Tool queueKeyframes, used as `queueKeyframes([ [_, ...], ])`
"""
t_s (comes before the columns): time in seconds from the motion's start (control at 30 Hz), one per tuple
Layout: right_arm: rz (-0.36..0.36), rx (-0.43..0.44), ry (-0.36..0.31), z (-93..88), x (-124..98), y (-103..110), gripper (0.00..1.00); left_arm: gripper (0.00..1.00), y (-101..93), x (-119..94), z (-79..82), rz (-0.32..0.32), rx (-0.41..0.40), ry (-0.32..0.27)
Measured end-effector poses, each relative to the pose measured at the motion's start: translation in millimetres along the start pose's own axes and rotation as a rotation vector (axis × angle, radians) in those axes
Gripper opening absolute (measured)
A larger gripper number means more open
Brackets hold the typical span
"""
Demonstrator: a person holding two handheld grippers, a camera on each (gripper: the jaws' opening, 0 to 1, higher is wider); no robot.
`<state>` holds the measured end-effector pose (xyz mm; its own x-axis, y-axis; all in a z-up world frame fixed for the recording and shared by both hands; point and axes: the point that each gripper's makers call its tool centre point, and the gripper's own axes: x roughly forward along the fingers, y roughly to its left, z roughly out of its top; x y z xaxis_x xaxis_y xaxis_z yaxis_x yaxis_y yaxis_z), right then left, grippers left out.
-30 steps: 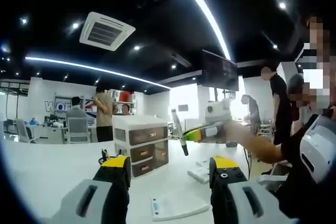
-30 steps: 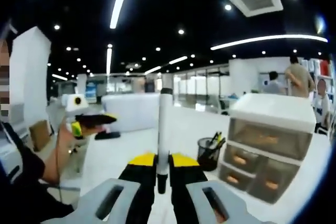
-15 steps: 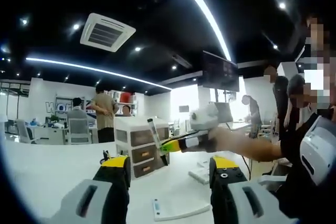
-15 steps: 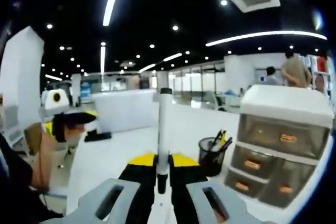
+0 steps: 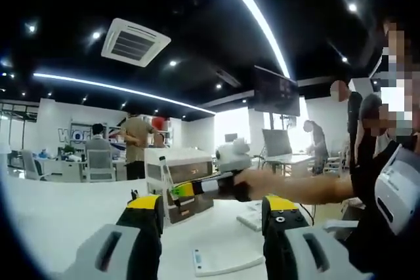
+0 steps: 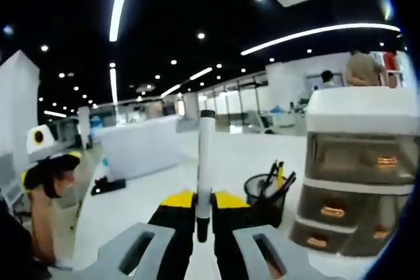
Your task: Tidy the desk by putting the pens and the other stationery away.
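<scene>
My right gripper is shut on a white pen that stands upright between its yellow-tipped jaws. Just right of it a black mesh pen cup holds several pens, beside a white drawer unit with translucent drawers. In the left gripper view the right gripper reaches in from the right, held by a hand, in front of the drawer unit; the pen cup sits low on its left. My left gripper is open with nothing between its jaws, held above the white desk.
A flat white item lies on the desk between my left jaws, another white item further right. A dark object lies on the far desk. The left gripper shows at left. People stand behind the drawer unit.
The right gripper has carried the white pen towards the drawer unit and pen cup, which now loom closer in its view. The left gripper has stayed still and open.
</scene>
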<state>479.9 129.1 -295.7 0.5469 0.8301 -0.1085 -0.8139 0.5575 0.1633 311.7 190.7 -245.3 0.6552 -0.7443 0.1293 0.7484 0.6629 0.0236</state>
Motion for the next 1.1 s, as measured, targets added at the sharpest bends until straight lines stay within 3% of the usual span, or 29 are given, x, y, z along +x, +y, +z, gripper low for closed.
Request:
queueKeyframes([
  [0.13,-0.033,0.024,0.000,-1.5,14.7,-12.7,0.08,0.61,1.6,-1.5,1.0,0.002,0.000,-0.004],
  [0.43,-0.140,-0.011,-0.002,2.7,48.4,-46.8,0.08,0.61,5.0,-3.3,2.4,0.008,-0.001,-0.010],
  [0.6,-0.213,-0.039,-0.040,18.3,68.7,-70.9,0.08,0.61,6.1,-3.2,2.6,0.009,-0.001,-0.012],
  [0.87,-0.288,-0.045,-0.090,31.7,84.5,-91.1,0.08,0.61,6.9,-2.9,2.9,0.011,0.001,-0.012],
  [1.1,-0.332,-0.054,-0.090,25.2,89.5,-100.5,0.08,0.61,7.8,-2.9,2.6,0.011,-0.002,-0.013],
])
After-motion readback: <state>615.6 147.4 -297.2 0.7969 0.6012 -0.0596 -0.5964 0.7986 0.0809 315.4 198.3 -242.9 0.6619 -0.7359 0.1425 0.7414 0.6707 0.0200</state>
